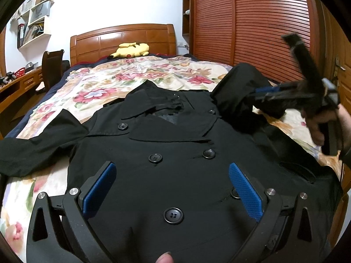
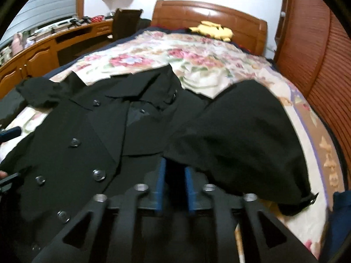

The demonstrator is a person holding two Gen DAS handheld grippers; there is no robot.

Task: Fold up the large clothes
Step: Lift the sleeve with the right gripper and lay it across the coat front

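black coat (image 1: 175,144) on bed (image 1: 98,83): soft, heavy-ish, floppy; grab sleeve cuff/hem. left gripper (image 1: 173,188) wide apart, empty; right gripper (image 2: 174,188) slightly apart, sleeve (image 2: 237,135) draped at tips, not pinched.

A bedroom in a home. A bed (image 1: 105,81) with a floral cover and a carved wooden headboard (image 1: 122,38) fills the middle, a yellow plush toy (image 1: 131,50) lying at its head. A slatted wooden wardrobe (image 1: 252,22) lines one side; a desk (image 2: 43,50) with a chair (image 1: 51,65) and cluttered wall shelves (image 1: 35,22), probably holding books, stand opposite.
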